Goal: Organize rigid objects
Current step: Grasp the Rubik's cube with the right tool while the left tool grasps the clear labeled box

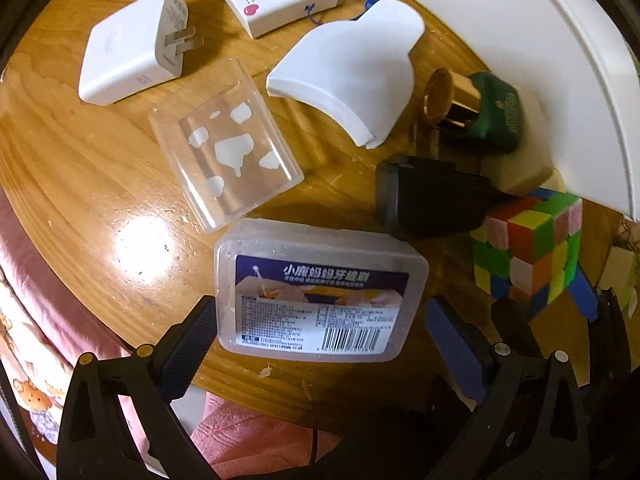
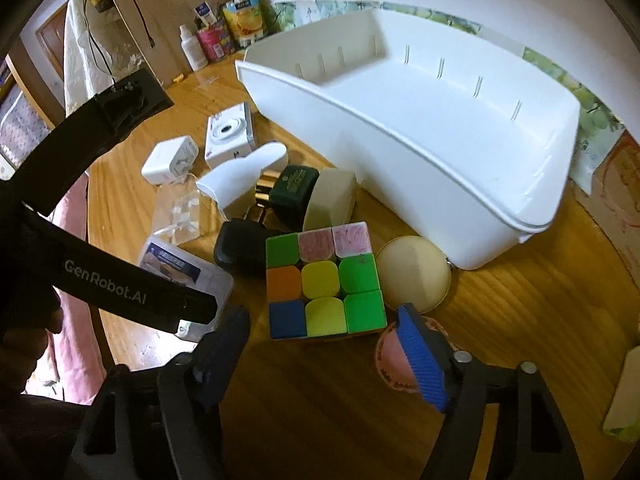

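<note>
Two claws hang over a crowded desk [image 1: 72,152], and each has a likely target between its pads. Your left claw [image 1: 320,344] stands open astride the labelled plastic box [image 1: 320,288], pads just beside its short ends but, as far as I can tell, not yet pressing. Your right claw [image 2: 324,348] is also open, its pads flanking the near edge of the puzzle cube [image 2: 324,280], and no contact shows there either. From the right wrist view the white bin [image 2: 420,148] sits at about one o'clock, empty as far as its interior shows, and it is probably where these things should go. To grip the box well, lower until the pads sit at mid-height on its walls, keep them square to the ends, and close evenly; its smooth, frosted sides look slippery, so a tilted grip may let it slide out. For the cube, centre the pads on opposite faces and not on a corner, since a skewed squeeze could twist a layer. Mind the neighbours: a black adapter [image 2: 240,248] touches the cube at nine o'clock, a round cream case [image 2: 412,272] lies just beside it at three, and a clear lid [image 1: 224,144] rests at eleven o'clock from the box. Lift straight up before you swing towards the bin.
</note>
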`<state>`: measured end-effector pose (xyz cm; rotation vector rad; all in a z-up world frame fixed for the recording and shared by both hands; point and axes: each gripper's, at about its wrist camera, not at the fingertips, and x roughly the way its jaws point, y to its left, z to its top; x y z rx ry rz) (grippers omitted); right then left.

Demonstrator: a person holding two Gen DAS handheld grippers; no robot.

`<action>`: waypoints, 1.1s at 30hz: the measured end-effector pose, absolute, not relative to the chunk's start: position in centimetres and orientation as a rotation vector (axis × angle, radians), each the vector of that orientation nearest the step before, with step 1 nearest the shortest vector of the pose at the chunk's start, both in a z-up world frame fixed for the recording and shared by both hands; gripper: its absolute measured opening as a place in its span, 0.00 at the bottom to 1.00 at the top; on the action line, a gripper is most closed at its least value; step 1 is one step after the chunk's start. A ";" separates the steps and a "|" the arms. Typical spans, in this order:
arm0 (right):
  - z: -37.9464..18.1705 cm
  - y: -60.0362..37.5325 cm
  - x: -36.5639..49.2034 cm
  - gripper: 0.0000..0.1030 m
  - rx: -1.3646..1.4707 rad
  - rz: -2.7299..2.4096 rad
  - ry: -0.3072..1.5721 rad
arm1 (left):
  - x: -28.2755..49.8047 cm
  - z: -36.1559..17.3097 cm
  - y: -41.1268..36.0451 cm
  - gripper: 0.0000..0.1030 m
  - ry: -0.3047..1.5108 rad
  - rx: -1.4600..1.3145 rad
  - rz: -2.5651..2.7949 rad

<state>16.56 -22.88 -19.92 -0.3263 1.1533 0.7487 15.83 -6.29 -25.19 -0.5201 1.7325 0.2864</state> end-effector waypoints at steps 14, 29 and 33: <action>-21.3 -22.3 17.5 0.58 -0.358 0.765 1.174 | 17.5 -28.9 -6.6 0.93 1.794 -0.512 0.306; -20.5 -22.3 17.0 0.57 -0.346 0.752 1.164 | 14.6 -27.4 -4.9 0.93 1.739 -0.548 0.287; -19.7 -22.3 16.6 0.57 -0.338 0.746 1.147 | 13.4 -26.1 -4.2 0.93 1.698 -0.546 0.289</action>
